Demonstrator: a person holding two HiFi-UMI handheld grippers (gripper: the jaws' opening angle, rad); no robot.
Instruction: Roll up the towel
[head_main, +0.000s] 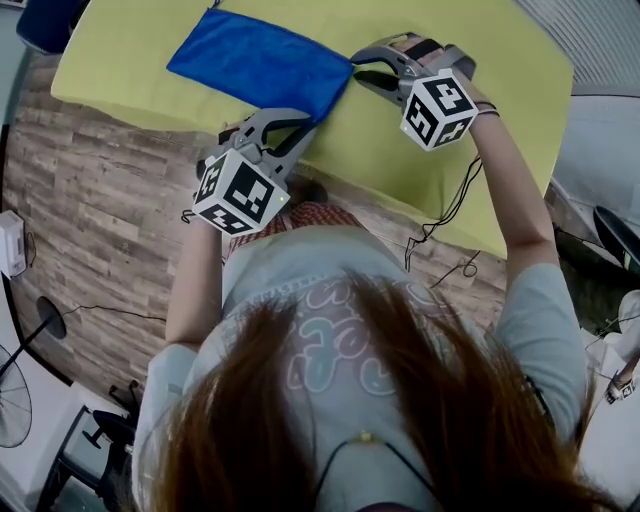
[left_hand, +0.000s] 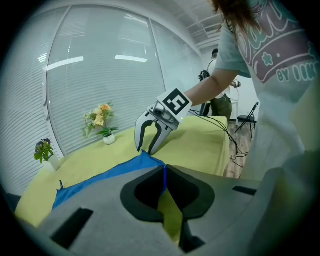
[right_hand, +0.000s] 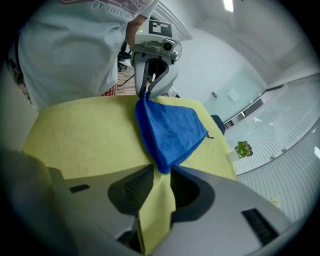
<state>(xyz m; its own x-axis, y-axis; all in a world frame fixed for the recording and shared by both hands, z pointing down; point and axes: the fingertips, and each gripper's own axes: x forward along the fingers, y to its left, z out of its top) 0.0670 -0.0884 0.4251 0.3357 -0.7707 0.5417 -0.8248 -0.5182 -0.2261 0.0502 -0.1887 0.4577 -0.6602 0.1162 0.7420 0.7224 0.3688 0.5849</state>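
Observation:
A blue towel (head_main: 262, 62) lies flat on the yellow-covered table (head_main: 400, 150), with both near corners at my grippers. My left gripper (head_main: 303, 128) is shut on the towel's near left corner. In the left gripper view a thin blue edge (left_hand: 164, 176) runs between the closed jaws. My right gripper (head_main: 356, 68) stands at the near right corner. In the right gripper view that corner (right_hand: 162, 167) sits between jaws that are a little apart, with yellow cloth showing in the gap. The left gripper view shows the right gripper (left_hand: 144, 150) with its fingers spread astride the corner.
The table's near edge (head_main: 400, 205) runs just in front of the person's body. Cables (head_main: 445, 215) hang over it at the right. Two small flower pots (left_hand: 102, 125) stand along the far side by the window. A chair (left_hand: 247, 120) stands on the floor beyond the table's end.

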